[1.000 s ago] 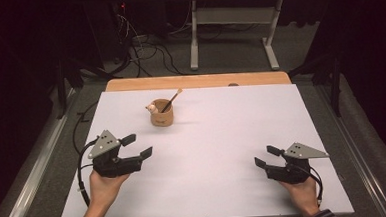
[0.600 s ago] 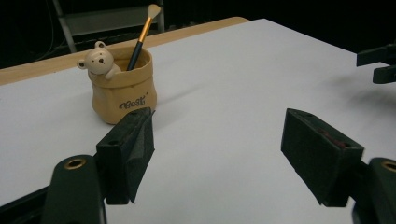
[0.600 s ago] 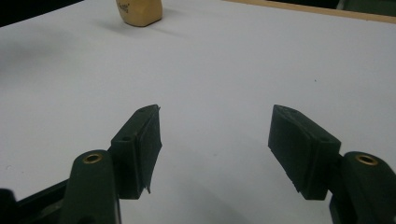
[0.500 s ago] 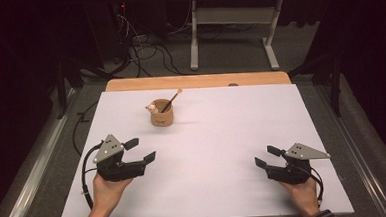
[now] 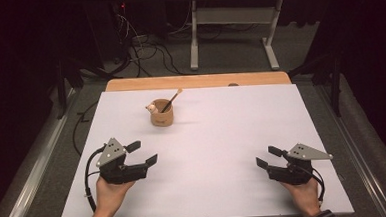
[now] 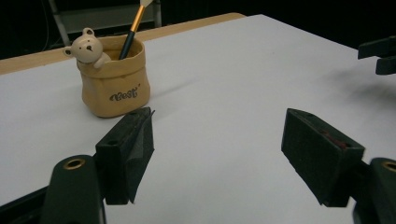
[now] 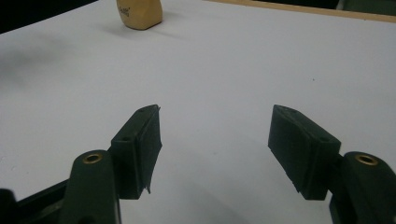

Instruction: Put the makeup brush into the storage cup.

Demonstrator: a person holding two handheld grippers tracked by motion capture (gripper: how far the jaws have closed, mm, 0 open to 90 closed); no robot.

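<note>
Both grippers sit low at the near edge of the white table (image 5: 232,136), one in each hand, nothing between their jaws. The left gripper (image 5: 142,153) has its jaws spread wide and aims toward the far left of the table; the right gripper (image 5: 267,156) is likewise gaping, well apart from anything. The thing nearest the left one is the small tan pot (image 6: 116,81) — a sack-shaped holder with dark lettering on its front, a little bear figure (image 6: 86,45) perched on its rim and a brush (image 6: 133,25) leaning out of it, handle up. It stands upright on the far-left part of the table, apart from both grippers. Judgement: the pot looks glazed and rigid, probably ceramic, so light but smooth, liable to slip and to chip if knocked over; the bear looks like the most breakable part, not a place to pinch. The body seems about as broad as the open jaws, so a grip across its middle would be tight; the rim wall away from the bear looks safer. The brush is thin, stiff and very light — best pinched on its shaft just above the rim, lifted straight up so the pot does not tip.
</note>
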